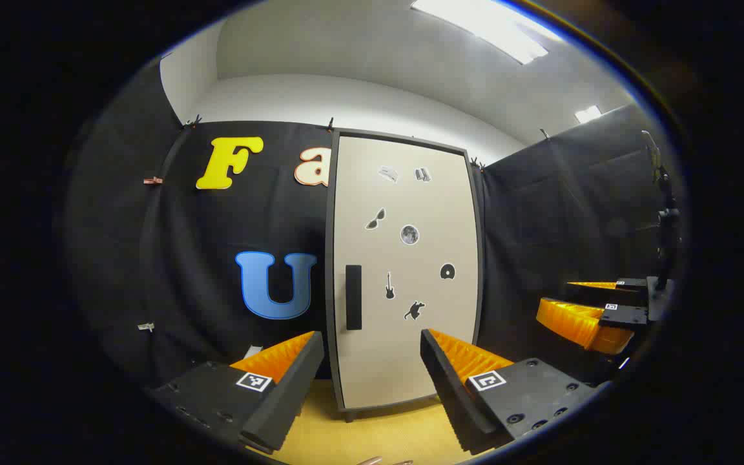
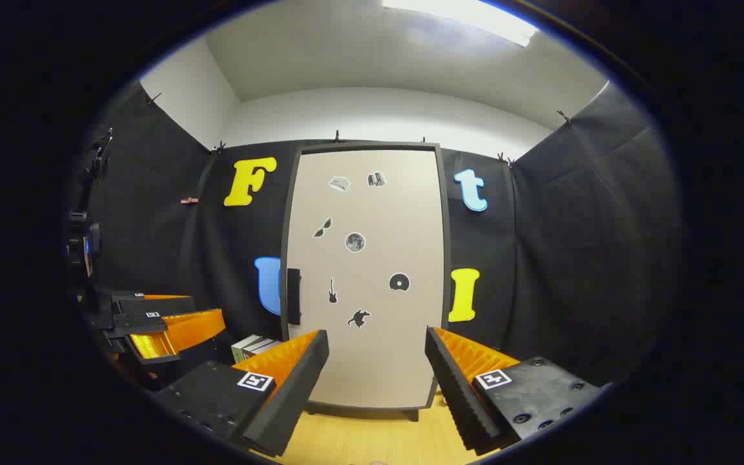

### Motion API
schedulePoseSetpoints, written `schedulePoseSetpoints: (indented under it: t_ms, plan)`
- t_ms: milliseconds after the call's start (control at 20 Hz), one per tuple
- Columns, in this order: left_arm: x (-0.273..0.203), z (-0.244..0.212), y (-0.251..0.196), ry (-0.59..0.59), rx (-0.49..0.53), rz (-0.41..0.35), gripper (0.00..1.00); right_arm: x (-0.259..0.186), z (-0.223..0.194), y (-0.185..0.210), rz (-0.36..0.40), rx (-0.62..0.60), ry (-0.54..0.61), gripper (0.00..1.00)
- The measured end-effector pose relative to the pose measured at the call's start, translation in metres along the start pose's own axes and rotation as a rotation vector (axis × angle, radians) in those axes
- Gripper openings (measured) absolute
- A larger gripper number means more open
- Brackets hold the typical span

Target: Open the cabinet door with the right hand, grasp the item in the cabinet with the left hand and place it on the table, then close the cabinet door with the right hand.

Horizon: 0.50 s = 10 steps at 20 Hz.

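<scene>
The cabinet door (image 2: 365,278) stands shut, far ahead of both grippers. Its upright handle (image 2: 293,296) sits on the door's left edge, up and left of the right gripper (image 2: 375,381), whose fingers are spread (nothing held). The left gripper (image 1: 365,381) is also spread, idle.
</scene>
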<state>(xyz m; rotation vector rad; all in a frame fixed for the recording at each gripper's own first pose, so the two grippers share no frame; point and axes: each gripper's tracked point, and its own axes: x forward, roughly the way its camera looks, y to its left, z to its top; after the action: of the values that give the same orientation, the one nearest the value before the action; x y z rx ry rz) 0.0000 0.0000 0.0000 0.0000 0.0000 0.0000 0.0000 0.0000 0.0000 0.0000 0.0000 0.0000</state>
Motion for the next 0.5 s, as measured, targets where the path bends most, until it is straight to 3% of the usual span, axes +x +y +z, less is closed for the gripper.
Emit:
schedulePoseSetpoints:
  t_ms: [500]
  plan:
    - [0.011,0.001,-0.011,0.003,0.000,-0.012,0.94,0.006,-0.003,-0.004,-0.005,-0.017,-0.008,0.97]
